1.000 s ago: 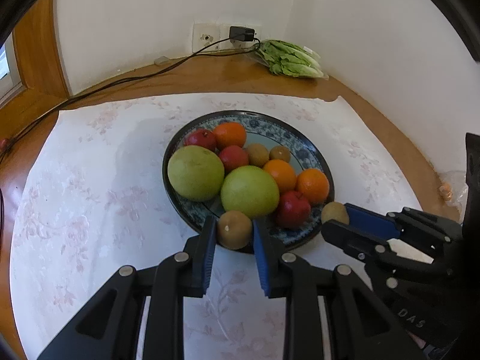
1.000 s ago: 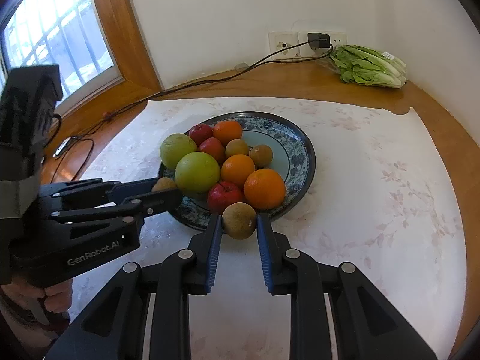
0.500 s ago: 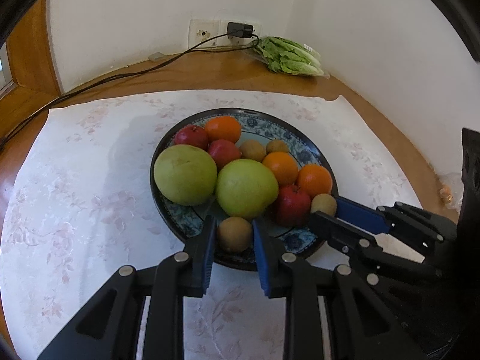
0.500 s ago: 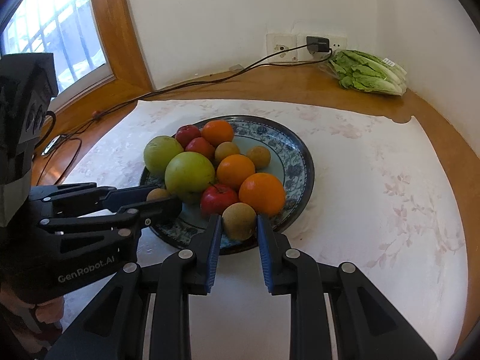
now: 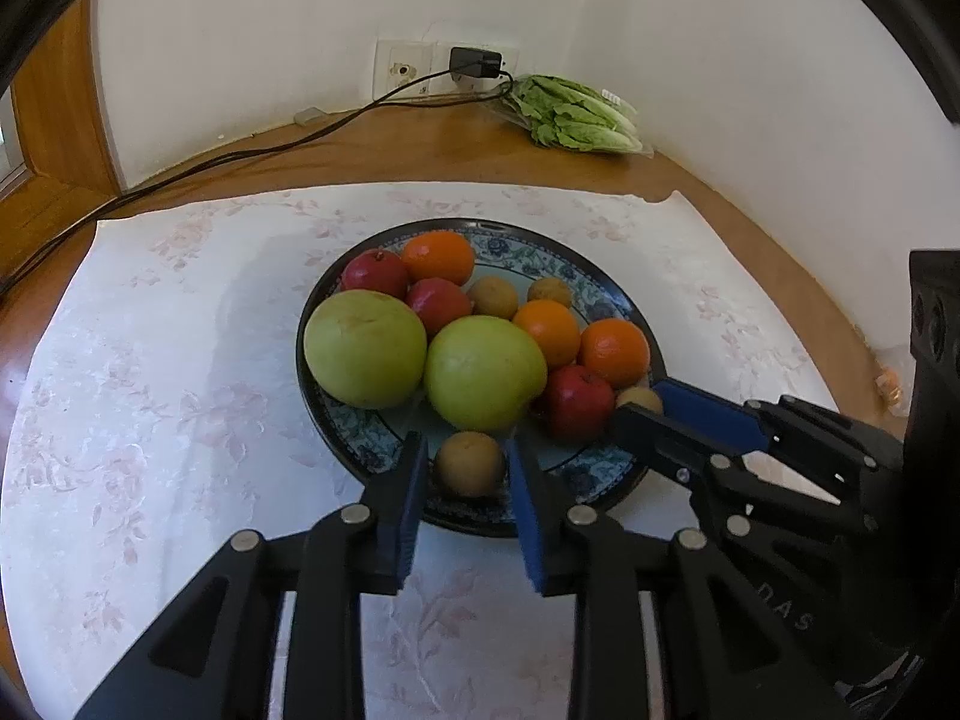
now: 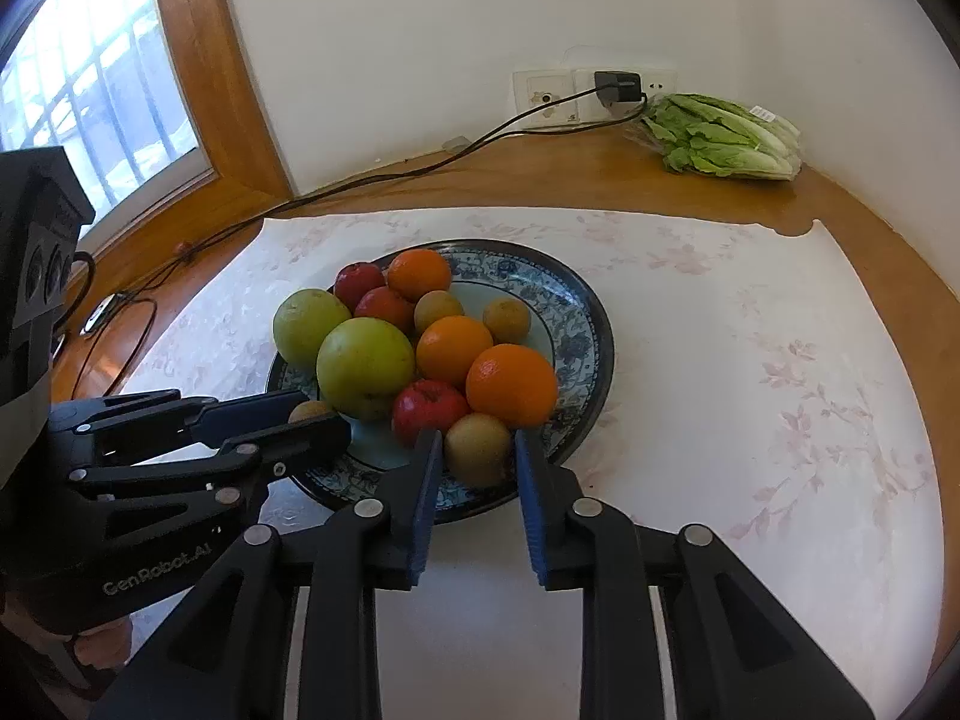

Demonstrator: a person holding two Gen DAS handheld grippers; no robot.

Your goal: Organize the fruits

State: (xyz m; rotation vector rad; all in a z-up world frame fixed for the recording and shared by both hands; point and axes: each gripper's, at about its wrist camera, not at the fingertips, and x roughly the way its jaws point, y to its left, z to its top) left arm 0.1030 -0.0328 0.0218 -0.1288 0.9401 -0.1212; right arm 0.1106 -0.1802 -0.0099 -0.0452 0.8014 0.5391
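Letting go seems to be the step in hand: both grippers sit low over the near rim of the plate (image 5: 624, 307), each with a small brown fruit between its blue pads, and both pairs of jaws have just been opening.

On the left gripper (image 5: 467, 471), a sliver of gap shows on either side of its kiwi (image 5: 469, 464), so the pads no longer press; the fruit rests on the plate's near edge, just in front of the big green apple (image 5: 485, 371). On the right gripper (image 6: 478, 455), the second kiwi (image 6: 478, 449) lies on the rim below the orange (image 6: 511, 384) and beside the red apple (image 6: 428, 408), and here too the pads stand a touch clear of it.

What the next move hangs on, I'd say, is that each kiwi lies dead ahead along its own gripper's fingers, with the heap of fruit packed right behind it. A straight pull back toward the person looks safest; any sideways drift would nudge the fruit off the shallow rim onto the cloth (image 6: 750, 396). Each hand is nearest its own kiwi, and the two grippers sit close side by side, so they need to back out without clipping each other.
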